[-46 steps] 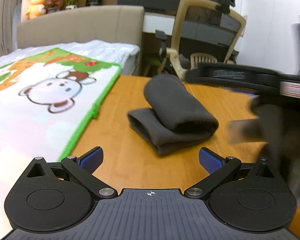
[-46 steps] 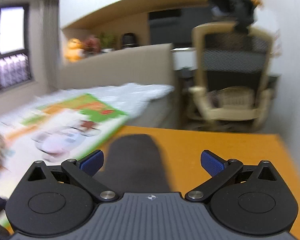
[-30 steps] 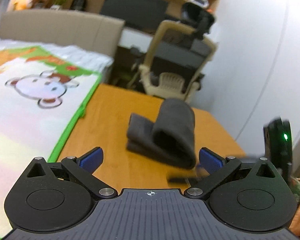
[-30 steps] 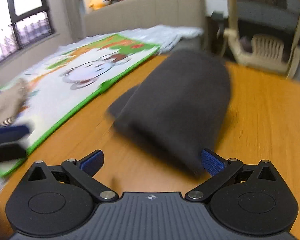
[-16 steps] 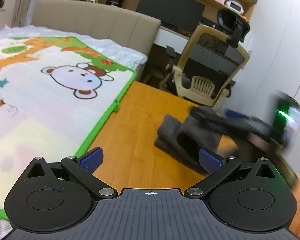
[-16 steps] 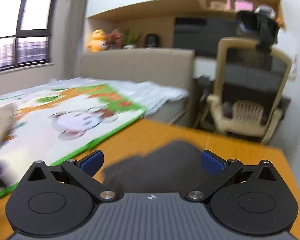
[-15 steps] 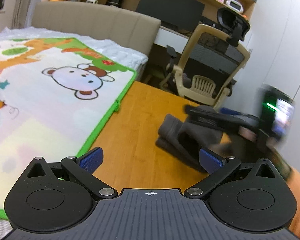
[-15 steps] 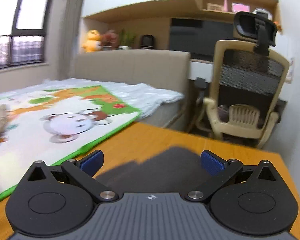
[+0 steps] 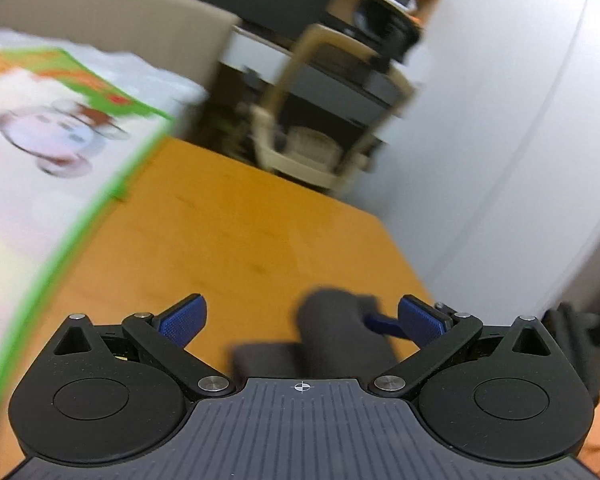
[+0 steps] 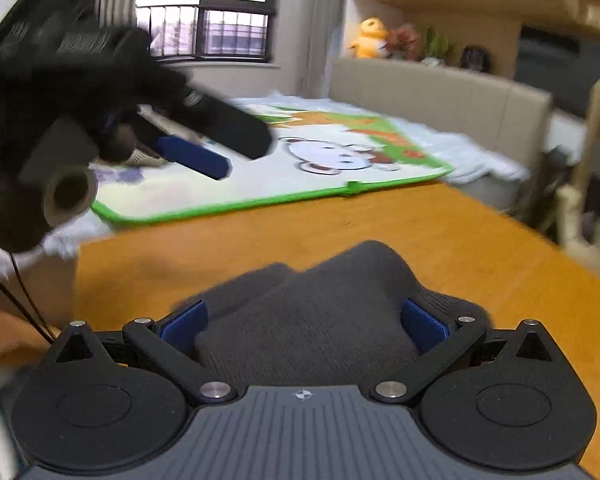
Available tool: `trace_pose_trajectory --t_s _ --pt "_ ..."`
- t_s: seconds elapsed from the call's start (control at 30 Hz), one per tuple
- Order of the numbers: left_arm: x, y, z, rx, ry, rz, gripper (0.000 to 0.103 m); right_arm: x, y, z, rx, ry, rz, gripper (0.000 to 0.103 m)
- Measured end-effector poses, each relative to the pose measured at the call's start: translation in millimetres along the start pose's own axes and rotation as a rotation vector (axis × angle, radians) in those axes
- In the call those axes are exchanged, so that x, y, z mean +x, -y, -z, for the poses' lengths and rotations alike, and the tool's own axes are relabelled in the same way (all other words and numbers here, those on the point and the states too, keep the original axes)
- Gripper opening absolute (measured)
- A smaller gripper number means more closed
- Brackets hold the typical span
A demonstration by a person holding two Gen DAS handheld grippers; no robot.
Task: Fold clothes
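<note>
The folded cloth (image 10: 324,312) lies on the desk (image 10: 440,236) between the wide-spread fingers of the right claw (image 10: 304,320). The left claw (image 9: 300,320), also spread, holds nothing, with the cloth just ahead.

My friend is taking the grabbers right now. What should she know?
Left tool: open, holding nothing, raised over the wooden table.
Right tool: open, its fingers either side of the dark grey cloth; not closed on it.
The cloth lies on the table, already folded into a bundle, beside the cartoon mat.
Left to do: probably tidy or set the bundle aside. Pictures are blurry, so check first.
</note>
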State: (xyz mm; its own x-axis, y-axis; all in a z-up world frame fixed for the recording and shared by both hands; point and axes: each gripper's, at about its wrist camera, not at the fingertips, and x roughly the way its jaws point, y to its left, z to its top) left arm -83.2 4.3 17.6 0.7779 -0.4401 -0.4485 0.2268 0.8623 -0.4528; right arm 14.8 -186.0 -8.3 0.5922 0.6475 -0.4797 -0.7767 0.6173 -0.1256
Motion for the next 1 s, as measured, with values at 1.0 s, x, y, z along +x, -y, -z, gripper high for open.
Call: trace_pose_trajectory --t_s 1.0 --pt "100 34 54 0.192 -0.133 -0.078 0.103 -165 -3 192 0.848 0.165 0.452 0.103"
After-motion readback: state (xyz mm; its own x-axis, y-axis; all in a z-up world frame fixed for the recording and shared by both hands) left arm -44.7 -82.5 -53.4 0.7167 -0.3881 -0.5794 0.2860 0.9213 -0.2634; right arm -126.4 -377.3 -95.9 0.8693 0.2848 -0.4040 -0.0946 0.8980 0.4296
